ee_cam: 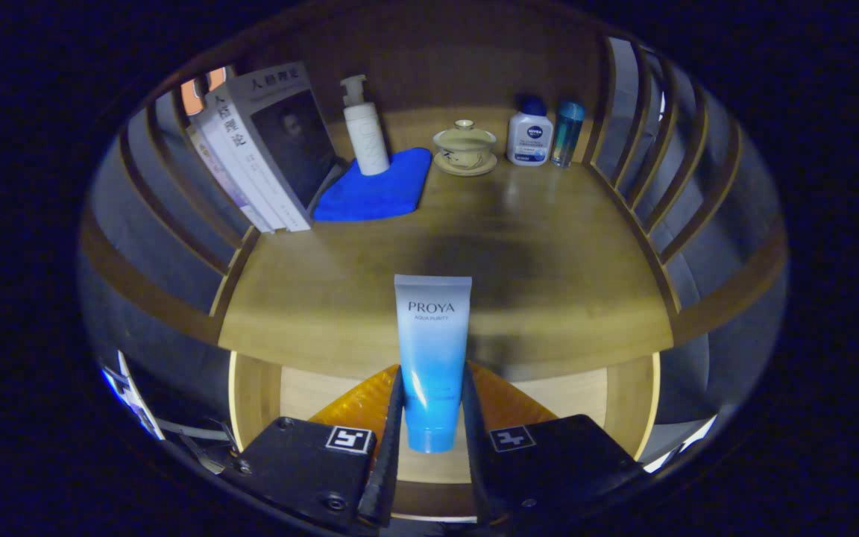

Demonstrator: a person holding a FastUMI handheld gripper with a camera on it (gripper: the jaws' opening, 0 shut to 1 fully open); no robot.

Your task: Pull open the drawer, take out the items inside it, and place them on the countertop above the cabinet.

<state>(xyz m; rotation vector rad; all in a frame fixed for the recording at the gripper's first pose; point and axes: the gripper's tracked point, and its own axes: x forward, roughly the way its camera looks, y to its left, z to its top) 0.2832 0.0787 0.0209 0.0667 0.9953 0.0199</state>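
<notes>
My gripper (pixel 429 418) is shut on a light-blue cosmetic tube (pixel 431 350), both fingers pressing on its lower, darker blue half. The tube stands upright, cap end down, flat crimped end up. Below and behind the fingers lies the open wooden drawer (pixel 258 388), with an orange item (pixel 359 406) showing on either side of the fingers inside it. Just beyond the tube stretches the wooden countertop (pixel 549 283) of the cabinet; the tube's upper half overlaps its front edge.
At the back of the countertop stand leaning books (pixel 265 149), a white pump bottle (pixel 365 130) on a blue cloth (pixel 377 190), a lidded ceramic cup on a saucer (pixel 464 148), a white lotion bottle (pixel 530 138) and a teal canister (pixel 568 133). Slatted wooden sides flank the counter.
</notes>
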